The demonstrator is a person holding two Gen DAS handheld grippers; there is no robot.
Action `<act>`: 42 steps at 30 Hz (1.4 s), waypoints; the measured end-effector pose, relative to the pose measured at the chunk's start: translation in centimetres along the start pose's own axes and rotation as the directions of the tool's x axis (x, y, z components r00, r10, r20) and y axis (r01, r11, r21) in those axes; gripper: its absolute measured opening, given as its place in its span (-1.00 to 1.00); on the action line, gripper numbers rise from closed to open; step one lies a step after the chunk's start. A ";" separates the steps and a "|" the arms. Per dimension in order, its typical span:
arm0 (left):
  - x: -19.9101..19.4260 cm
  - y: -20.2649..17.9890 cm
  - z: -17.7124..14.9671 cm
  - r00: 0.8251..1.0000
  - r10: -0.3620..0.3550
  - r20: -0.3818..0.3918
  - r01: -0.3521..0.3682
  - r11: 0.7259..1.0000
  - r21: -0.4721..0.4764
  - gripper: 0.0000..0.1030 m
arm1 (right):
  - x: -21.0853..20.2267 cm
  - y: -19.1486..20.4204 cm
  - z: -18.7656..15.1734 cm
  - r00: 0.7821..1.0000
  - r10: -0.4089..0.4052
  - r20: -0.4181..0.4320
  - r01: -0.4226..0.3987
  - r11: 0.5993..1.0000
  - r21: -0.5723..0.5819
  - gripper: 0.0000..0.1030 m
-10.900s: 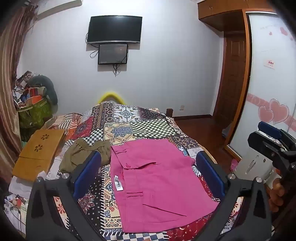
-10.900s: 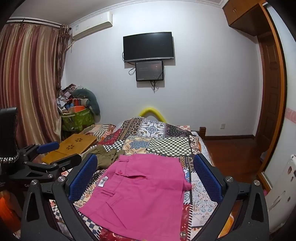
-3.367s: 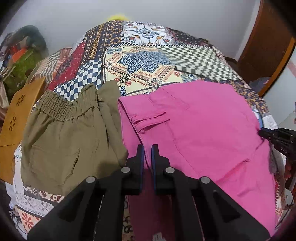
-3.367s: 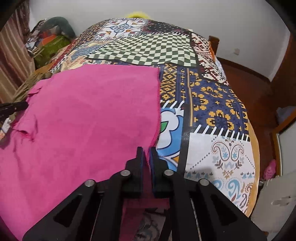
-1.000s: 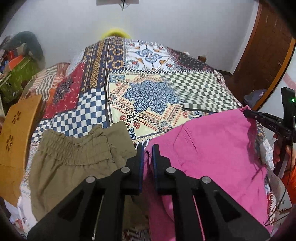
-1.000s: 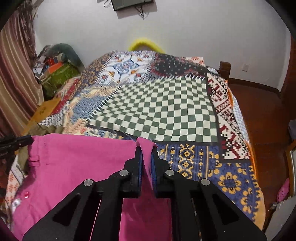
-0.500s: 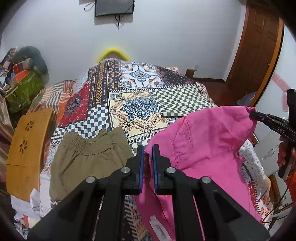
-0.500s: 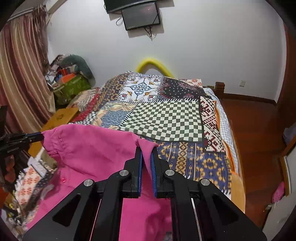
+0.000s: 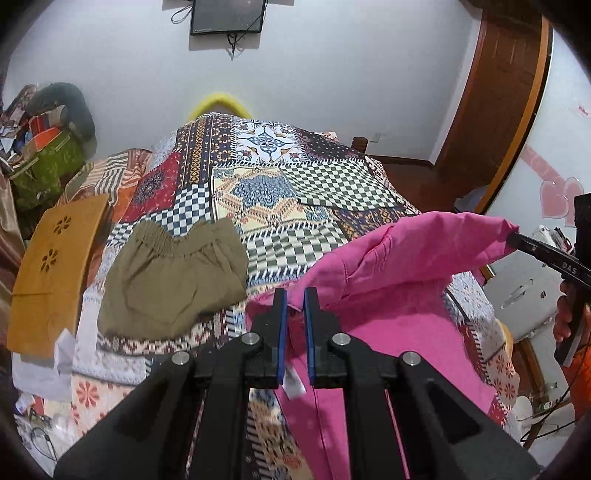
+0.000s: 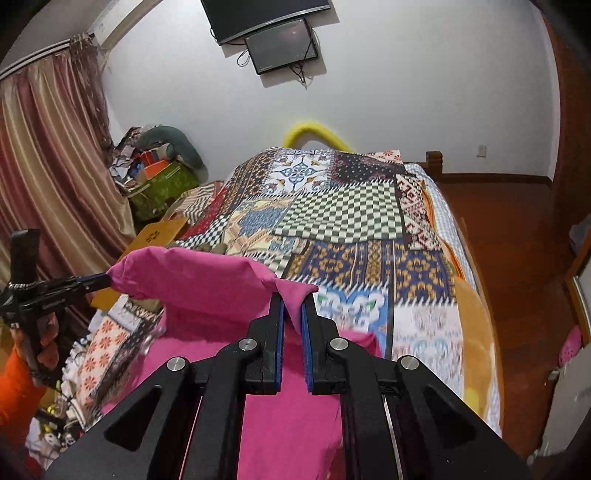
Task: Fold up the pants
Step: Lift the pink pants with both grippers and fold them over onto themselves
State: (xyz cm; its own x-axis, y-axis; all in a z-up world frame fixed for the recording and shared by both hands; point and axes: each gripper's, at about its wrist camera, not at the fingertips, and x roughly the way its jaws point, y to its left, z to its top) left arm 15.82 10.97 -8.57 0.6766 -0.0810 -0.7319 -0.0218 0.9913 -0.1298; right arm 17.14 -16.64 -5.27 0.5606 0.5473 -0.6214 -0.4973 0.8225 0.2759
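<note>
Lettering on a gripper arm

The letters "DAS" stand in white on the black arm of the right gripper (image 9: 511, 236), seen from the left wrist; a white tag on the pink pants (image 9: 399, 332) is too blurred to read.

The left gripper (image 9: 294, 295) clamps one corner of the pink pants (image 9: 388, 314), its blue pads closed on the fabric. At the right edge, the right gripper (image 9: 515, 236) pinches the opposite corner, held by a hand (image 9: 567, 317) in an orange sleeve. The cloth hangs between them above a patchwork bedspread (image 9: 295, 184), a white label (image 9: 293, 382) dangling near the pads. Olive shorts (image 9: 170, 273) lie flat to the left, beside a wooden lap tray (image 9: 51, 269). A screen (image 9: 227, 16) hangs on the far wall.
</note>
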 end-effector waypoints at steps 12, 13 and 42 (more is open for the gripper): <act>-3.8 -1.6 -7.7 0.992 -0.108 -0.061 0.108 0.994 -0.018 -0.85 | -4.0 2.9 -5.8 1.000 0.023 -0.009 -0.023 1.000 -0.017 -0.85; -3.9 -1.7 -8.4 0.991 -0.112 -0.071 0.111 0.994 -0.018 -0.85 | -4.2 3.0 -6.3 1.000 0.030 -0.006 -0.030 1.000 -0.008 -0.85; -1.5 -1.6 -13.6 0.971 -0.115 -0.208 0.111 0.993 -0.032 -0.85 | -2.1 -0.1 -17.6 0.952 -0.020 -0.304 0.057 0.992 0.115 -0.21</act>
State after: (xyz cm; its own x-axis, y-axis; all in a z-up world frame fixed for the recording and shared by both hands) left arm 4.85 8.06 -16.39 0.5064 -0.2141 -0.8353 0.0293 0.9724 -0.2315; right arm 4.37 -20.56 -16.92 0.3424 0.4581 -0.8203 -0.3847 0.8649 0.3224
